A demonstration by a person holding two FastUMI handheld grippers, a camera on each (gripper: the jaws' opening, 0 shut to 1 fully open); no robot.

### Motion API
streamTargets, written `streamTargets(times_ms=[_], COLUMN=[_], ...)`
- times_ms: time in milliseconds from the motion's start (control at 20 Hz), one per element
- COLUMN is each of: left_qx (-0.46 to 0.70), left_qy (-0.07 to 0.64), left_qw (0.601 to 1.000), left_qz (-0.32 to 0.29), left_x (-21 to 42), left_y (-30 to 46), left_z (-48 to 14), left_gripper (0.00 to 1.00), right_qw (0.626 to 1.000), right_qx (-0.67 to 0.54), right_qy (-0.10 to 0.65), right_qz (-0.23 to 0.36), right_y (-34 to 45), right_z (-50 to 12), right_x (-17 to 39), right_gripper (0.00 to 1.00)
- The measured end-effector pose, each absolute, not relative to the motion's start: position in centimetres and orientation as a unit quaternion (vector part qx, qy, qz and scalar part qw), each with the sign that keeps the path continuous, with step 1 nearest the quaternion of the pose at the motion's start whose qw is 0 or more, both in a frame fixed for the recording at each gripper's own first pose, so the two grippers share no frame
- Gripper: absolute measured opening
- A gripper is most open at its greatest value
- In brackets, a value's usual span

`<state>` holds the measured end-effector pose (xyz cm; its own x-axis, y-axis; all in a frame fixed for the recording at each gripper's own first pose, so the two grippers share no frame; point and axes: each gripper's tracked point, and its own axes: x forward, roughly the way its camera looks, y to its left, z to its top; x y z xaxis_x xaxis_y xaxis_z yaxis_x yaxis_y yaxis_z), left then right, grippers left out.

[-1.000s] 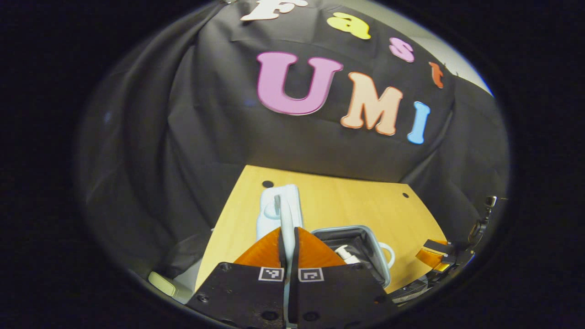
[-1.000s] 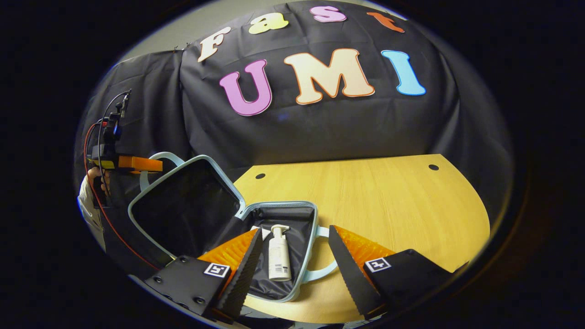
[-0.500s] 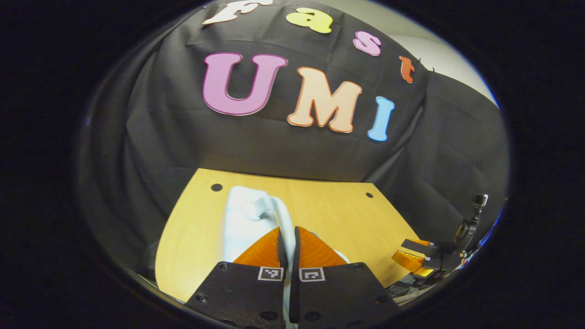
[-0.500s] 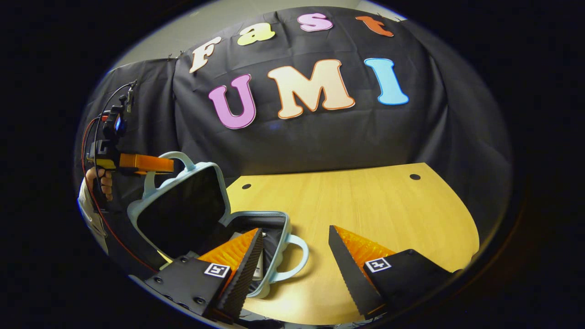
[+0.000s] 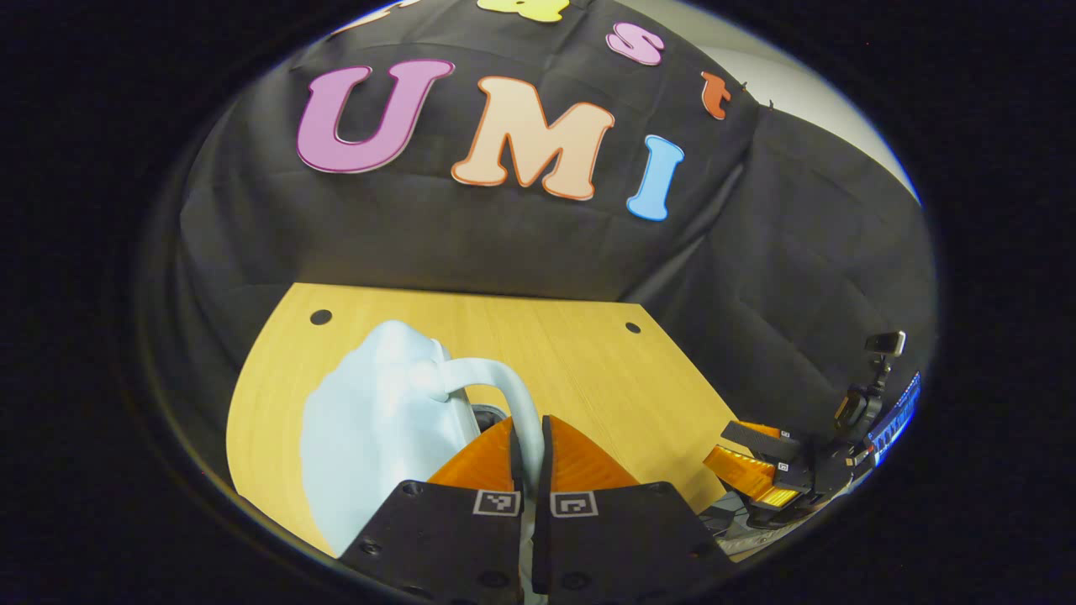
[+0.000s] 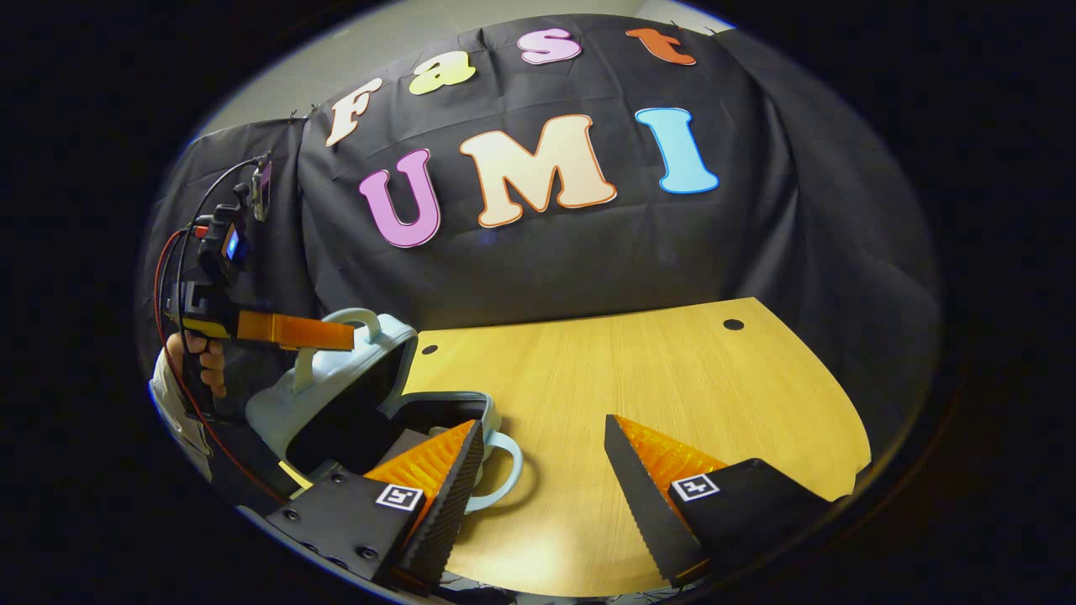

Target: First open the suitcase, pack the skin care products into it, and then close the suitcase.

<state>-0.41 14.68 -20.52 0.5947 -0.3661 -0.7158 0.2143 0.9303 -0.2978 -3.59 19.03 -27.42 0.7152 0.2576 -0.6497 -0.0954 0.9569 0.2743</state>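
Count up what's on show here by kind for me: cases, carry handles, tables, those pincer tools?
Suitcase, pale blue, lid partly raised: 1
Carry handles, lid handle and base handle: 2
Wooden table: 1
Hand-held grippers, left hand-held gripper and right hand-held gripper: 2
Total: 6

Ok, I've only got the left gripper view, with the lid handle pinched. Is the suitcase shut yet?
Observer: No. In the right gripper view the lid, hanging from the left hand-held gripper by the lid handle, tilts above the base, with a dark gap between them.
Operator: Is the right one holding anything?
Observer: No. The right hand-held gripper is open over bare table.
Operator: And the base handle?
Observer: The base handle sticks out over the table, ungripped.
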Motion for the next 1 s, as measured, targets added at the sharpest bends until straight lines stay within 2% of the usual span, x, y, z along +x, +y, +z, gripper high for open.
streamTargets(times_ms=[650, 700, 900, 1000], left_qx=[-0.060, -0.062, -0.060, -0.065], left_qy=[0.492, 0.498, 0.476, 0.456], left_qw=[0.852, 0.848, 0.862, 0.874], left_qz=[-0.167, -0.169, -0.162, -0.157], left_x=[-3.1, -3.4, -2.9, -2.8], left_y=[7.8, 7.4, 6.9, 6.6], left_z=[-29.6, -30.1, -29.9, -28.6], left_gripper=[0.02, 0.04, 0.24, 0.48], right_qw=[0.919, 0.919, 0.920, 0.921], right_qx=[0.107, 0.106, 0.107, 0.108], right_qy=[0.374, 0.374, 0.373, 0.368], right_qz=[0.067, 0.065, 0.062, 0.064], right_y=[13.6, 13.2, 12.5, 12.6], right_z=[-27.8, -27.9, -27.8, -27.6], right_x=[-4.2, -4.2, -3.9, -3.4], right_gripper=[0.91, 0.91, 0.91, 0.91])
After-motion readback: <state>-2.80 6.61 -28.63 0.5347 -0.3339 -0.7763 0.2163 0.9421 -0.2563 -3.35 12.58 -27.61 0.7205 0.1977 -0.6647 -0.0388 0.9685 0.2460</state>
